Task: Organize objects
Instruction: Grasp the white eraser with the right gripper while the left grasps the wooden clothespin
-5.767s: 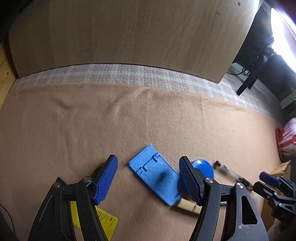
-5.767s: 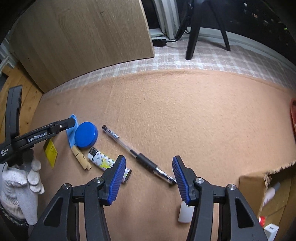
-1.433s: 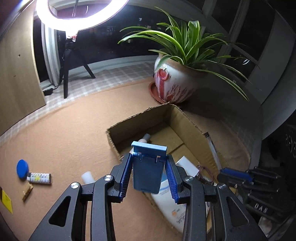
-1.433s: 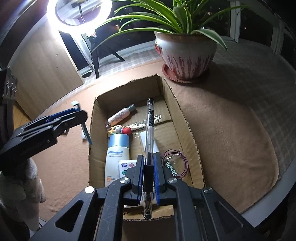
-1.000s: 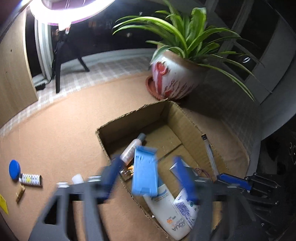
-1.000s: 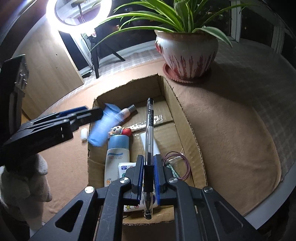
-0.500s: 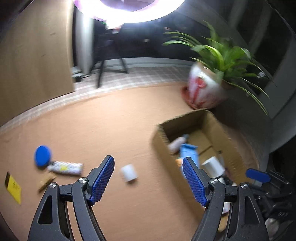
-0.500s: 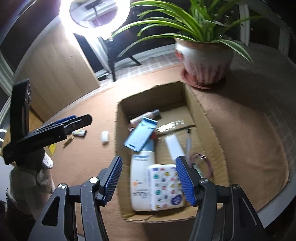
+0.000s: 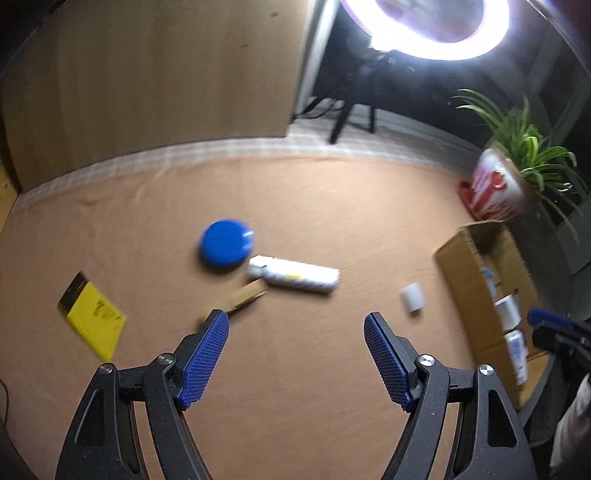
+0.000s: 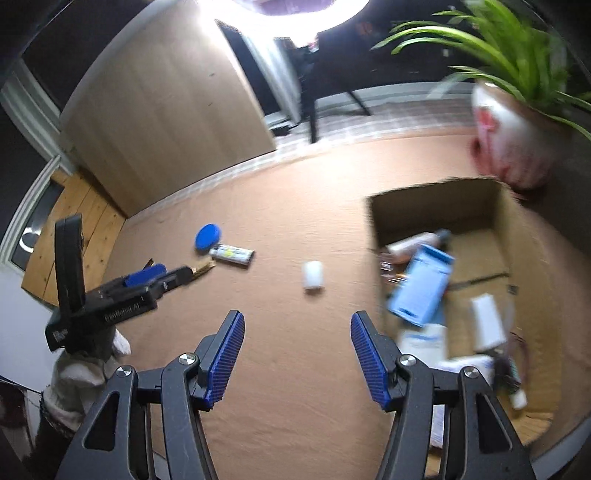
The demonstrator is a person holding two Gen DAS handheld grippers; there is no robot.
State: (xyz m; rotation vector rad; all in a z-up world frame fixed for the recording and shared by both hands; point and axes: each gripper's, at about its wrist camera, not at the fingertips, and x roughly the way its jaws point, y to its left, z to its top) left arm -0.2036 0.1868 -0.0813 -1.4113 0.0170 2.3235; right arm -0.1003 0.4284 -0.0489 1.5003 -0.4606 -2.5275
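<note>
My left gripper (image 9: 295, 354) is open and empty above the brown cloth. Ahead of it lie a blue round lid (image 9: 226, 243), a patterned lighter (image 9: 293, 275), a wooden clothespin (image 9: 240, 298), a yellow card (image 9: 92, 320) and a small white cylinder (image 9: 412, 297). My right gripper (image 10: 297, 356) is open and empty, left of the cardboard box (image 10: 504, 221). The box holds a blue plastic holder (image 10: 423, 286), bottles and other items. The white cylinder (image 10: 313, 275), lid (image 10: 208, 237) and lighter (image 10: 232, 254) show in the right wrist view too.
A potted plant (image 10: 513, 144) stands behind the box. A wooden panel (image 9: 147, 85) and a ring light on a tripod (image 9: 424, 33) stand at the back. The left gripper and gloved hand (image 10: 110, 295) show at the left of the right wrist view.
Both grippers have swung left, away from the box and toward the loose items. Earlier the left let go of the blue holder and the right let go of the pen into the box.
</note>
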